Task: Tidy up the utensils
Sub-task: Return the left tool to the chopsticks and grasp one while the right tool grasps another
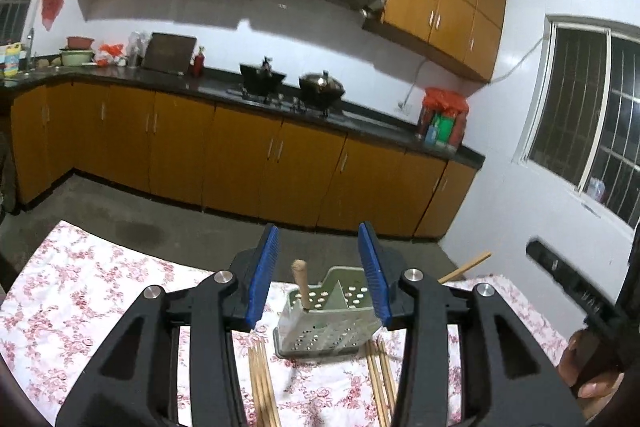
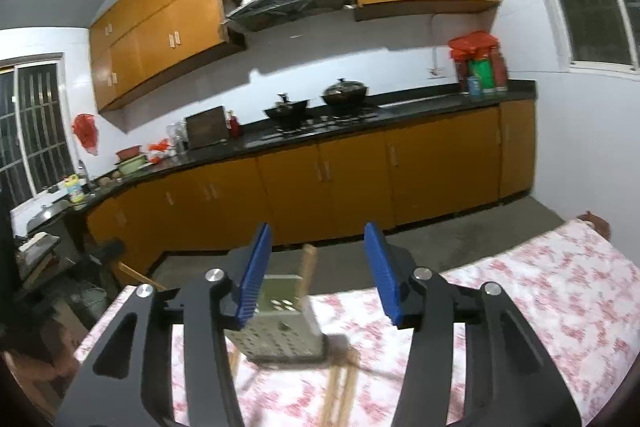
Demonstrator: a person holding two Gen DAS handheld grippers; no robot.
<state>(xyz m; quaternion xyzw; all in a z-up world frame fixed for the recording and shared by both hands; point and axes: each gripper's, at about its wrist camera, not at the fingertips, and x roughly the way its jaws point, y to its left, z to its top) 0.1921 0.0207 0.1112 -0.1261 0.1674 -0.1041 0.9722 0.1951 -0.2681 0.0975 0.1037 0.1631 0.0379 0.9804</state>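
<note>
Left gripper [image 1: 322, 275] seen partly open, nothing held between blue pads. Right gripper [image 2: 318, 275] likewise partly open, empty. Chopsticks [image 1: 262, 383] laid on floral tablecloth [image 1: 80, 291] below jaws, near side. Perforated utensil holder [image 1: 326, 323] framed beyond fingertips, untouched; wooden handle [image 1: 302, 283] stood inside. Kitchen counter [image 1: 224, 87] behind.

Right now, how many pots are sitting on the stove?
2. One black pot sits on the left burner, and a lidded pot sits on the right burner, both on the stove. None seem hidden.
</note>
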